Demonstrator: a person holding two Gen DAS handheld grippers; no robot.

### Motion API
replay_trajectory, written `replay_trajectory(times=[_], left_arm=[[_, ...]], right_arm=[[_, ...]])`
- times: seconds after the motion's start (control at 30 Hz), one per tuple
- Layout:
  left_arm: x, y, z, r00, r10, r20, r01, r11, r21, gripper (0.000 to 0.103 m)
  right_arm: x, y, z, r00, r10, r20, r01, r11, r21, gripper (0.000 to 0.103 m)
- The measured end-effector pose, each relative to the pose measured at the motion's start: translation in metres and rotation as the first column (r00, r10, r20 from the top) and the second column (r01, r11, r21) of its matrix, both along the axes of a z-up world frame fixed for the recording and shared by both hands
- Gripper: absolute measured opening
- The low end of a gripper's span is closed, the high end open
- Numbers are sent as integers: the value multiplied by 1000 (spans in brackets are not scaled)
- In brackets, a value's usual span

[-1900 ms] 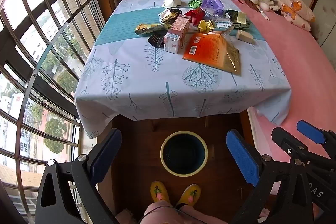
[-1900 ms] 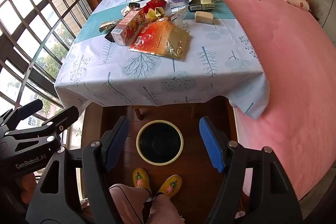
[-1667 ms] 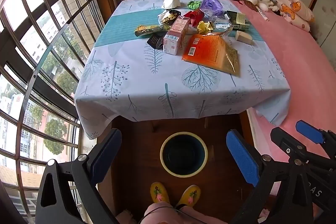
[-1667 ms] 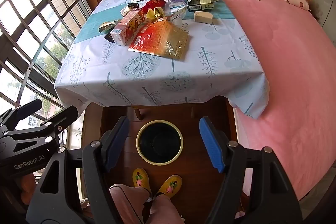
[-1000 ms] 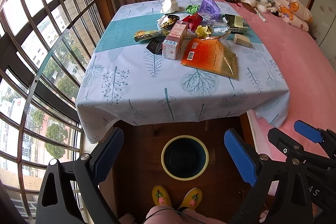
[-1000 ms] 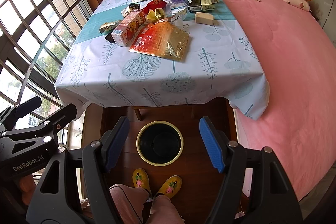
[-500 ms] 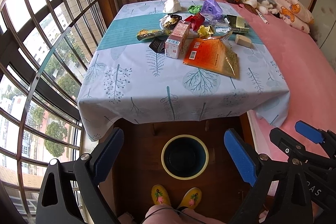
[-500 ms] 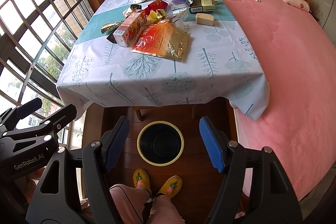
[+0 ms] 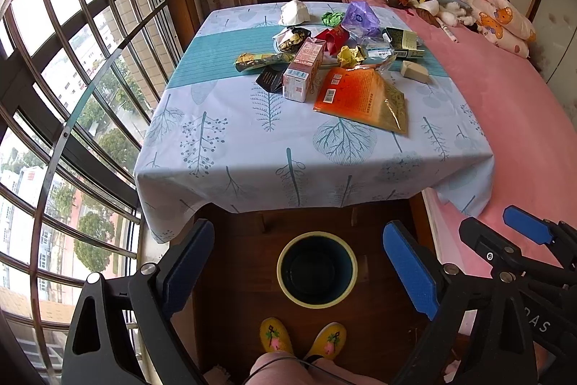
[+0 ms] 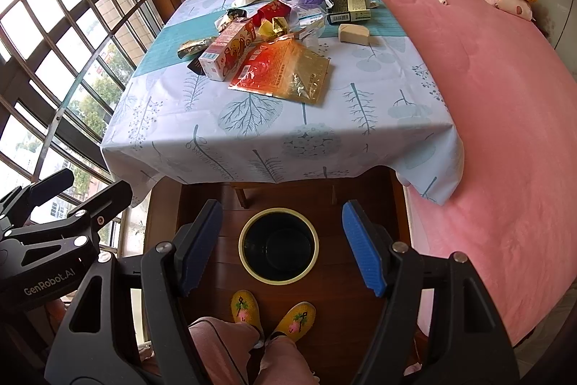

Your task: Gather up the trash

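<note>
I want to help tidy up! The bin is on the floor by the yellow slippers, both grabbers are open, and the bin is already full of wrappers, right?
Not quite. The bin looks empty: the right wrist view shows only its dark inside. The wrappers lie on the table. The rest is right: slippers beside it, left gripper and right gripper open.

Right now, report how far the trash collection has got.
Nothing looks done: the bin on the floor looks empty. Nothing is in hand: the left gripper and right gripper are both open and hang above the bin. All the litter is left on the table: the orange packet, pink carton, purple bag and the wrappers around them.
</note>
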State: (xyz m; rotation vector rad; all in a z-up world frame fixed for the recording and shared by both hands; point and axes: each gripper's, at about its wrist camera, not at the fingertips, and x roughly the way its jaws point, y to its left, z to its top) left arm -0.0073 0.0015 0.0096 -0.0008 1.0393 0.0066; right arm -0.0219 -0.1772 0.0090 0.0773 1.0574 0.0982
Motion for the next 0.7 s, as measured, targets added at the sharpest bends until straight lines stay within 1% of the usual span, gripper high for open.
replay_trajectory(times=[0.23,0.27,0.37,0.43,0.47,0.7], left_arm=[[-8,5,10,1000,2,14,-2,1000,10,93],[-8,6,11,1000,1,15,-2,1000,11,93],[-7,7,13,1000,-12,12,12,1000,-8,85],[-5,7,13,1000,-18,4,18,1000,-3,82],[-4,7,13,1000,-17,1,17,1000,1,82],[6,12,14,1000,2,-4,-2,1000,0,82]], right_arm=[[-1,-5,-2,1000,0,4,0,1000,3,67],[0,0,2,1000,0,6,0,1000,5,67],[5,5,7,1000,-4,9,4,1000,11,67],[10,6,9,1000,-6,9,6,1000,14,67],[1,2,13,1000,-7,11,6,1000,18,67],[10,0,11,1000,-8,19,8,1000,27,67]])
